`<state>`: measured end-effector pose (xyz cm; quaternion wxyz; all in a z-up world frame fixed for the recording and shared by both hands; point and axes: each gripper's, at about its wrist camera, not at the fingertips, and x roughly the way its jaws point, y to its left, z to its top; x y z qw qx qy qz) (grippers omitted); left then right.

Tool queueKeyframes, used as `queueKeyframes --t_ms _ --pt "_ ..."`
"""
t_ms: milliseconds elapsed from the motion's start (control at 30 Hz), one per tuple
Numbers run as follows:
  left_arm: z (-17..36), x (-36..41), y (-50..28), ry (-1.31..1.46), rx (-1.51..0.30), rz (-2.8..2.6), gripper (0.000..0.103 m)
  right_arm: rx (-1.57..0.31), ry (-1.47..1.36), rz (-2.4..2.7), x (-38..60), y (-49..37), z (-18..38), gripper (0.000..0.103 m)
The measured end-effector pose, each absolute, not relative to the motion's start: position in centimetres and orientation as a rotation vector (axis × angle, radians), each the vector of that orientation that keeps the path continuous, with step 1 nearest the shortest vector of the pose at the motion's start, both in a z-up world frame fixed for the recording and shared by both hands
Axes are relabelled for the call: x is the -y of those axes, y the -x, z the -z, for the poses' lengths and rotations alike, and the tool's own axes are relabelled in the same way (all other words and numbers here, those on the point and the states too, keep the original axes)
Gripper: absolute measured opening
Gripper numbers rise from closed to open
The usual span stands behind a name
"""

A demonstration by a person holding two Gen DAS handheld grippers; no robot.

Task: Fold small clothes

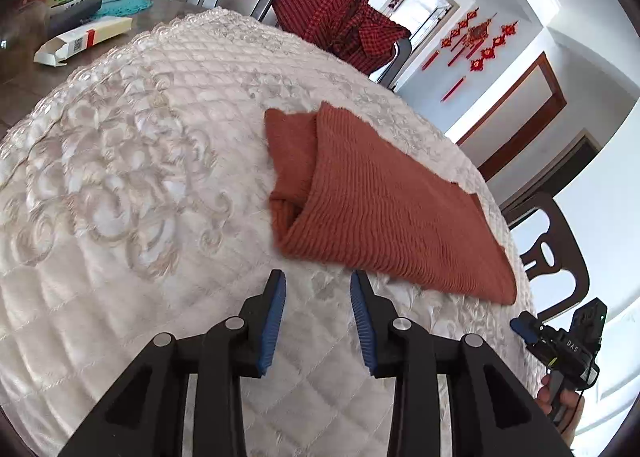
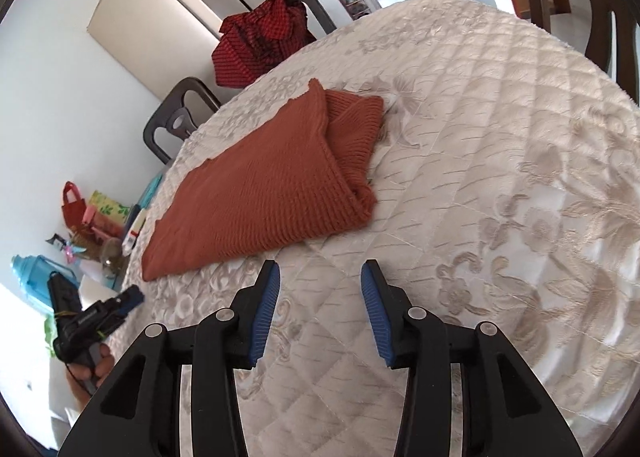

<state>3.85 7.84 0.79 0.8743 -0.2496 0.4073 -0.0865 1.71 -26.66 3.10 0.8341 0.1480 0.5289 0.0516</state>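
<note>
i am holding the left tongs (image 1: 318,285) and right tongs (image 2: 320,277) parted and empty just short of the folded rust knit garment (image 1: 384,201) lying on the quilted bench (image 1: 120,177); one fold looks finished, so next comes regrasping an edge.

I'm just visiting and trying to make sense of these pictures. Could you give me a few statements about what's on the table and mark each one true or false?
1. The rust-orange knit garment lies folded on the quilted cream cover. True.
2. The left gripper is clamped on the garment. False: its jaws are open with nothing between them.
3. The right gripper also holds nothing. True.
4. A red checked garment hangs over a chair beyond the table. True.
5. The garment is bright blue. False: rust-orange; only the jaw pads are blue.
</note>
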Motion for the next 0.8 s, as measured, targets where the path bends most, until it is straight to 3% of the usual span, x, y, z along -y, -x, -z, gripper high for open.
queueKeyframes --t_ms 800 --pt "0.4 -9.8 -5.3 0.736 -0.764 0.158 0.042 -1.016 -0.584 -0.113 28.7 -3.4 -2.5 0.043"
